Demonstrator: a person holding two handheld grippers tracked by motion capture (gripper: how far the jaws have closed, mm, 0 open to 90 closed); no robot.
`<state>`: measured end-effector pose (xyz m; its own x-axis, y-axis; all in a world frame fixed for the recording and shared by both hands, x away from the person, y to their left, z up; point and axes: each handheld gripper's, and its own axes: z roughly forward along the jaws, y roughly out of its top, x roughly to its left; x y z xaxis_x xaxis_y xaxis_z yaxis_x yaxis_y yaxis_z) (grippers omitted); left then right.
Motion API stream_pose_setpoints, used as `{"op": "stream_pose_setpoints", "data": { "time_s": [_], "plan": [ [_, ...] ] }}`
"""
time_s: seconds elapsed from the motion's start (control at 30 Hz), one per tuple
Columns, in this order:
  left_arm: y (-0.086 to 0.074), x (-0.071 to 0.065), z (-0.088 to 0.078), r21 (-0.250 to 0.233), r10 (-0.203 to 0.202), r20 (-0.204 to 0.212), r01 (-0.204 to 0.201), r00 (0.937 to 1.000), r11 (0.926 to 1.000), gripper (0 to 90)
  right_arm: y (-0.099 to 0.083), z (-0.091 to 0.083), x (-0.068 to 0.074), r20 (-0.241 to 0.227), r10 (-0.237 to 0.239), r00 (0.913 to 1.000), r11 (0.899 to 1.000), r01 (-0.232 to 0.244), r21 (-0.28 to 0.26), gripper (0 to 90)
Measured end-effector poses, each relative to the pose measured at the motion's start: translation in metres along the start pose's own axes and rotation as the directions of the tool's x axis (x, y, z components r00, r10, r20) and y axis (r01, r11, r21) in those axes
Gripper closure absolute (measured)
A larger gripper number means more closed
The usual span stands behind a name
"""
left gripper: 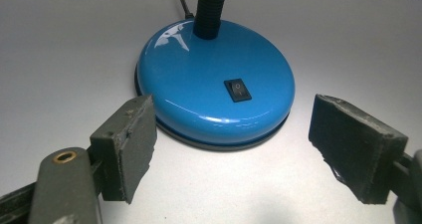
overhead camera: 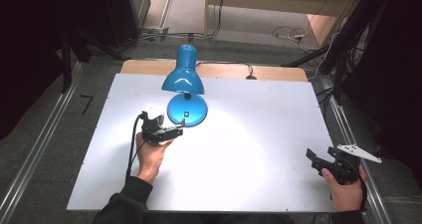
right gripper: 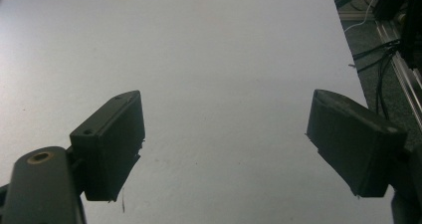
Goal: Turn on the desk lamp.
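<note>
A blue desk lamp (overhead camera: 183, 74) stands lit at the back middle of the white table (overhead camera: 249, 114), its shade tipped down over its round blue base (overhead camera: 186, 109). The base (left gripper: 214, 89) carries a black rocker switch (left gripper: 237, 90) and a black flexible neck (left gripper: 209, 10). My left gripper (overhead camera: 180, 128) sits just in front of the base, open, jaws apart with nothing between them (left gripper: 231, 149). My right gripper (overhead camera: 312, 157) rests near the table's right front edge, open and empty (right gripper: 226, 144).
The lamp's black cord (overhead camera: 234, 64) runs to the table's back edge. Metal rails (overhead camera: 45, 134) flank the table, and cables (overhead camera: 288, 34) lie on the floor behind. A bright pool of light falls on the table's middle.
</note>
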<state>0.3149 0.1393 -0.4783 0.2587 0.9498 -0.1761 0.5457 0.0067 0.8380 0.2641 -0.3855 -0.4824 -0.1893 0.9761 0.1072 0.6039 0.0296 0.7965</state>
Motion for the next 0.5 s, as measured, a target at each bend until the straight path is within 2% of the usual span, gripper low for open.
{"op": "stream_pose_setpoints", "data": {
  "time_s": [0.5],
  "plan": [
    [-0.0044,0.0076,-0.0073,0.002,-0.010,-0.013,0.011,0.9999,0.9999,19.7,-0.0005,0.0003,-0.0001,0.001,-0.003,1.0000,1.000,0.003,0.005,13.6]
  ]
}}
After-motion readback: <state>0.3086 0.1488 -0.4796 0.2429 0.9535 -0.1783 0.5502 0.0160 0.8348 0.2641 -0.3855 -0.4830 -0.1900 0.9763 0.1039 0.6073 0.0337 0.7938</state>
